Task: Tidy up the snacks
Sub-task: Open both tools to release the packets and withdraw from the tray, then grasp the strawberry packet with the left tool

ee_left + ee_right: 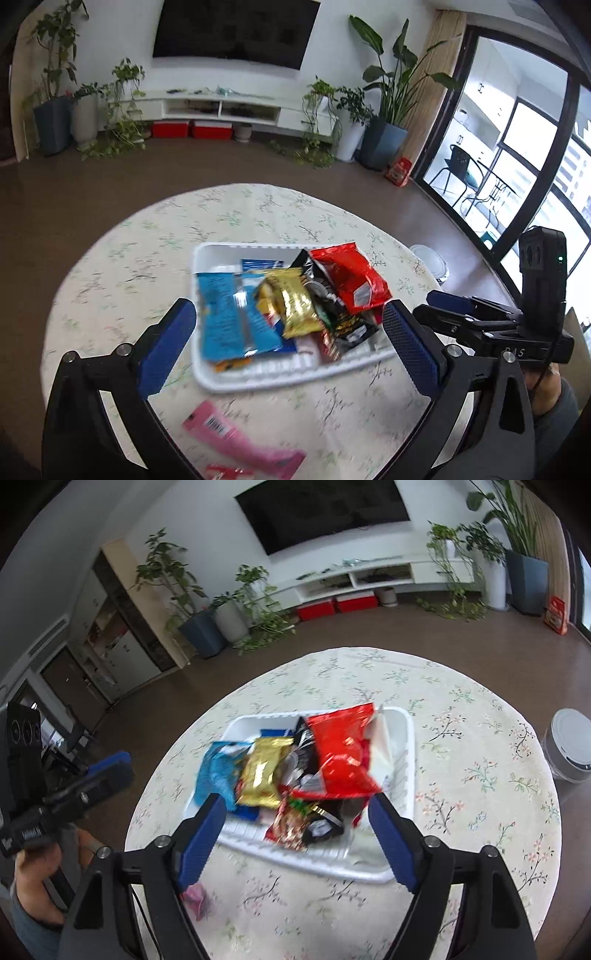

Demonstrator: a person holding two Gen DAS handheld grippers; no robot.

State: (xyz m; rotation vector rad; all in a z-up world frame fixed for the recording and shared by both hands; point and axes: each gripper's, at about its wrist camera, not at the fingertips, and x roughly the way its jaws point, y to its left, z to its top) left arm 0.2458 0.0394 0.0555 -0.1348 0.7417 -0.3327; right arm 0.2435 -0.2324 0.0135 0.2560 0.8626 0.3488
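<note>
A white basket sits on the round table, piled with snack packs: a blue one, a gold one, a red one and dark ones. My left gripper hangs above the basket's near side, open, nothing between its blue pads. My right gripper is also open and bare over the basket's near edge; it shows at the right in the left wrist view. A pink packet lies on the cloth in front of the basket.
The floral tablecloth covers a round table with floor all around. A white lidded bin stands beyond the table's right edge. A hand and sleeve hold the left gripper. Plants and a TV unit line the far wall.
</note>
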